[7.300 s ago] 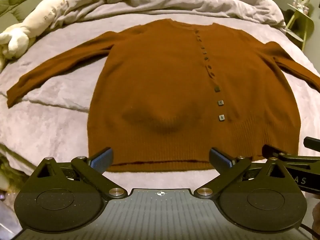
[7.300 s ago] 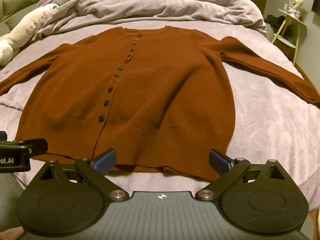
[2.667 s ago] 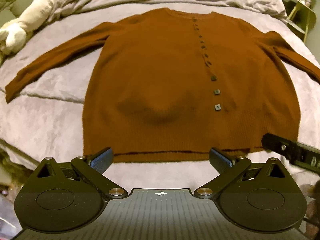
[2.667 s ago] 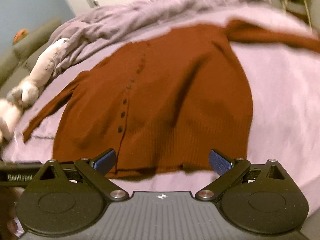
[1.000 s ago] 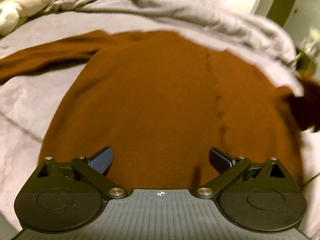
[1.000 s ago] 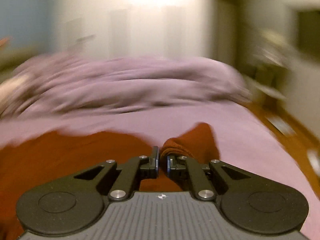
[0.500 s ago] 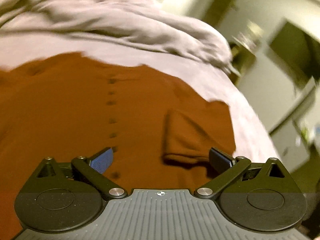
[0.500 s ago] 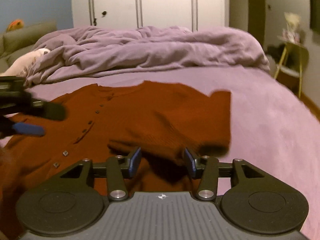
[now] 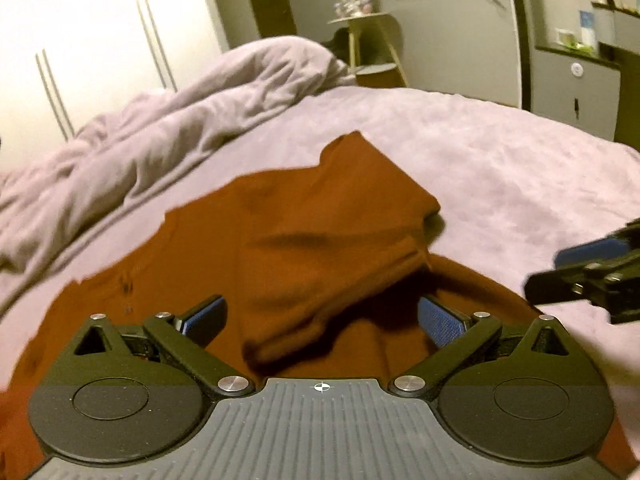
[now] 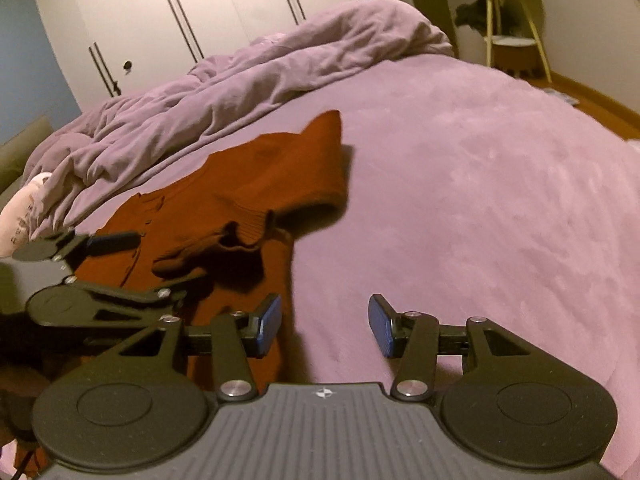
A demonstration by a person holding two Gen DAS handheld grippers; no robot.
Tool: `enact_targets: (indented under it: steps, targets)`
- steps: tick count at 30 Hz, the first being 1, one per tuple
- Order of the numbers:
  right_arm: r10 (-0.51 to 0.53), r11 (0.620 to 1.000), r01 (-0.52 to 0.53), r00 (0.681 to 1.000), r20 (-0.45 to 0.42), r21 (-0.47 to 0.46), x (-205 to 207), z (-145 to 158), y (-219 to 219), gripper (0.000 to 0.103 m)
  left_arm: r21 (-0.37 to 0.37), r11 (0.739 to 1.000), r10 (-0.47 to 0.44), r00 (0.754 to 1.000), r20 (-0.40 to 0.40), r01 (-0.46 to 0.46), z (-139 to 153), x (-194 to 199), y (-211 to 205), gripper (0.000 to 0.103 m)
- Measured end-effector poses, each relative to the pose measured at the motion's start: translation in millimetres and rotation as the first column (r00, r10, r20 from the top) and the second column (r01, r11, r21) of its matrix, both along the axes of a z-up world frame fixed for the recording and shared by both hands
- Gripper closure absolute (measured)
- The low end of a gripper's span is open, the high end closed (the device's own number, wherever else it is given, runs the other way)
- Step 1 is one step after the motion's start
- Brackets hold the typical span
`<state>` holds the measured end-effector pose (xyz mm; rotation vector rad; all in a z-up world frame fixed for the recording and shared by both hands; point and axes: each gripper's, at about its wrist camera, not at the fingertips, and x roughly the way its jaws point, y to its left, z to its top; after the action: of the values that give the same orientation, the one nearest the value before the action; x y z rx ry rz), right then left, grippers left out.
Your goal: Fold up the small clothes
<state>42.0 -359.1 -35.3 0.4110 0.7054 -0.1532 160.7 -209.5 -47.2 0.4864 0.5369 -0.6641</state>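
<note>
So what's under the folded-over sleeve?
The sleeve lies across the brown cardigan, covering its right front. A shadowed gap shows beneath the cuff; whatever sits deeper under the fold is hidden.

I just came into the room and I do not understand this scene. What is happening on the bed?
A person with two handheld grippers is folding a rust-brown knitted cardigan on a bed with a purple cover. One sleeve lies folded across the body of the cardigan. The left gripper hovers open over that sleeve, and the right gripper is open beside the cardigan's edge. Neither holds any cloth.
</note>
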Motion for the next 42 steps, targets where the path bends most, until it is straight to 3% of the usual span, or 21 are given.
enact_targets:
  steps: [1,2,3,5,7,8,11,15,18,22,23,25,27,31,32,33,35,36,38,40,42]
  targets:
    - [-0.008,1.0,0.008,1.0,-0.002,0.009,-1,-1,-1,0.055,-0.006,1.0,-0.009,1.0,-0.007,0.009,0,3,-1,0.001]
    - [-0.012,1.0,0.012,1.0,-0.002,0.015,-3,-1,-2,0.055,-0.019,1.0,-0.019,0.999,-0.029,0.019,0,8,-3,0.015]
    - [-0.013,1.0,0.013,1.0,-0.001,0.019,-3,0,-2,0.055,-0.031,0.999,-0.022,0.998,-0.065,0.02,-1,14,-3,0.043]
    - [-0.013,1.0,0.013,1.0,0.0,0.012,-2,2,-1,0.056,-0.054,0.999,0.0,0.987,-0.161,-0.008,-5,29,-4,0.062]
    - [-0.013,1.0,0.013,1.0,-0.003,0.002,-1,3,-1,0.056,-0.128,0.991,-0.001,0.975,-0.22,-0.028,-4,38,3,0.08]
    - [-0.013,1.0,0.013,1.0,-0.003,-0.003,0,4,0,0.056,-0.174,0.983,0.006,0.968,-0.252,-0.052,-1,41,11,0.094]
    - [-0.006,1.0,0.006,1.0,0.003,-0.028,0,8,3,0.056,-0.328,0.924,0.08,0.937,-0.34,-0.198,17,55,46,0.095]
    - [0.022,0.995,-0.022,1.0,0.006,-0.097,6,13,12,0.055,-0.46,0.789,0.24,0.894,-0.38,-0.407,44,76,122,0.095]
    - [0.065,0.981,-0.064,0.998,-0.001,-0.185,18,16,28,0.055,-0.454,0.723,0.362,0.846,-0.392,-0.52,46,88,174,0.095]
    - [0.119,0.94,-0.124,0.992,-0.036,-0.317,43,11,52,0.053,-0.408,0.624,0.475,0.739,-0.479,-0.666,23,95,233,0.094]
    - [0.121,0.93,-0.131,0.991,-0.051,-0.344,50,9,56,0.053,-0.403,0.61,0.468,0.72,-0.513,-0.683,15,95,244,0.093]
    - [0.126,0.917,-0.14,0.99,-0.061,-0.374,62,8,63,0.053,-0.398,0.583,0.46,0.691,-0.557,-0.709,1,94,259,0.078]
    - [0.142,0.893,-0.157,0.988,-0.068,-0.421,72,7,70,0.051,-0.425,0.565,0.416,0.689,-0.594,-0.707,-10,93,269,0.055]
    - [0.182,0.818,-0.204,0.979,-0.094,-0.537,94,4,86,0.049,-0.475,0.525,0.368,0.692,-0.621,-0.706,-16,98,273,0.048]
    - [0.193,0.795,-0.217,0.976,-0.103,-0.566,99,3,90,0.049,-0.476,0.518,0.36,0.686,-0.632,-0.711,-18,104,271,0.051]
    - [0.198,0.773,-0.227,0.974,-0.114,-0.593,105,0,94,0.049,-0.475,0.516,0.351,0.681,-0.642,-0.713,-19,109,270,0.064]
    - [0.205,0.748,-0.238,0.971,-0.126,-0.619,114,-3,97,0.049,-0.445,0.546,0.36,0.679,-0.64,-0.71,-15,120,264,0.095]
    - [0.206,0.736,-0.241,0.97,-0.131,-0.632,118,-5,99,0.049,-0.447,0.561,0.372,0.695,-0.615,-0.696,-9,122,260,0.095]
    - [0.214,0.71,-0.25,0.967,-0.137,-0.658,125,-7,101,0.049,-0.517,0.583,0.35,0.768,-0.536,-0.627,15,122,259,0.095]
    - [0.23,0.676,-0.264,0.963,-0.144,-0.688,133,-9,104,0.049,-0.574,0.573,0.355,0.809,-0.469,-0.584,41,121,262,0.095]
    - [0.242,0.641,-0.279,0.958,-0.157,-0.715,142,-12,106,0.049,-0.622,0.554,0.376,0.833,-0.406,-0.553,65,122,272,0.095]
